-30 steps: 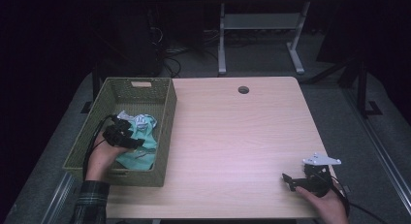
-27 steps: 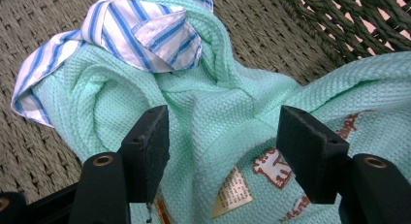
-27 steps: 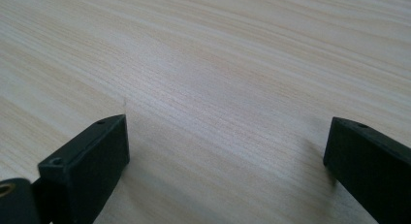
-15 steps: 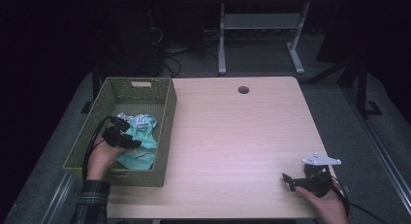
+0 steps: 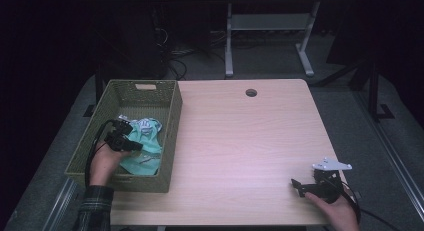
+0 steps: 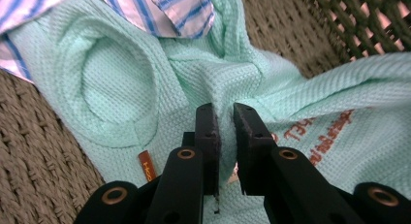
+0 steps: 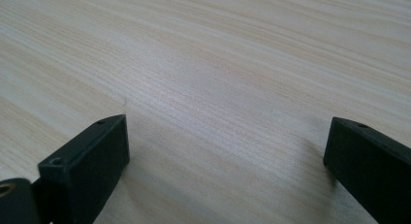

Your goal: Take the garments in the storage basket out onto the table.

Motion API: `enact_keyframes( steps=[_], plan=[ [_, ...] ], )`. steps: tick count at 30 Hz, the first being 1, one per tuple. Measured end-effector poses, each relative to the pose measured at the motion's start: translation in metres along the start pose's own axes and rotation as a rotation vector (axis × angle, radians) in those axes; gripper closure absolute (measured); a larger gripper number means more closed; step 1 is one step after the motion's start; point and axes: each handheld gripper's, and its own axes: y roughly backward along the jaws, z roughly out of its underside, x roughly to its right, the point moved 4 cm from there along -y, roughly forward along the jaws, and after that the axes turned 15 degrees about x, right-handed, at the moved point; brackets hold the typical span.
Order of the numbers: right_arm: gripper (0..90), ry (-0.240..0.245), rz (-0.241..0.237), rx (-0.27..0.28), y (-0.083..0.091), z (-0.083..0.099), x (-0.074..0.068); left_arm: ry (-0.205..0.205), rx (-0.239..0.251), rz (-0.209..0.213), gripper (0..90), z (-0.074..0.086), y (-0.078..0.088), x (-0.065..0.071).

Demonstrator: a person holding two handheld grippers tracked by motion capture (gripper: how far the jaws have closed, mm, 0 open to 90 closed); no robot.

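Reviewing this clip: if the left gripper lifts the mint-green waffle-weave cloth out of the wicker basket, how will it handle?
The mint-green waffle-weave cloth will probably hang limp, since it lies crumpled in folds. The left gripper pinches just one ridge, so the rest should trail. It may drag the striped white-and-blue fabric overlapping it in the green wicker basket.

Right claw (image 7: 225, 151) spread wide, low over the table (image 7: 218, 64) (pale wood grain).

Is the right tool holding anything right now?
No, the right tool stands wide open over the bare wooden table, with nothing between its jaws.
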Motion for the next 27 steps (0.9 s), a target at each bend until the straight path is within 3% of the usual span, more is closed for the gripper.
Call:
enact_keyframes(
  steps=[8, 12, 16, 20, 27],
  plan=[
    [2.1, 0.0, 0.0, 0.0, 0.0, 0.0, 0.0, 0.028, 0.129, 0.027, 81.7, -0.009, 0.015, -0.003],
    [2.0, 0.0, 0.0, 0.0, 0.0, 0.0, 0.0, 0.047, 0.242, 0.045, 82.6, -0.016, 0.028, -0.004],
    [2.1, -0.001, 0.0, 0.0, 0.0, 0.0, 0.0, 0.057, 0.324, 0.052, 83.0, -0.021, 0.04, -0.005],
    [2.1, -0.001, -0.001, 0.0, 0.0, 0.0, 0.0, 0.092, 0.428, 0.085, 83.3, -0.027, 0.052, -0.004],
    [2.1, 0.0, 0.0, -0.001, 0.0, 0.0, 0.0, 0.103, 0.549, 0.159, 83.4, -0.037, 0.071, 0.001]
  ],
)
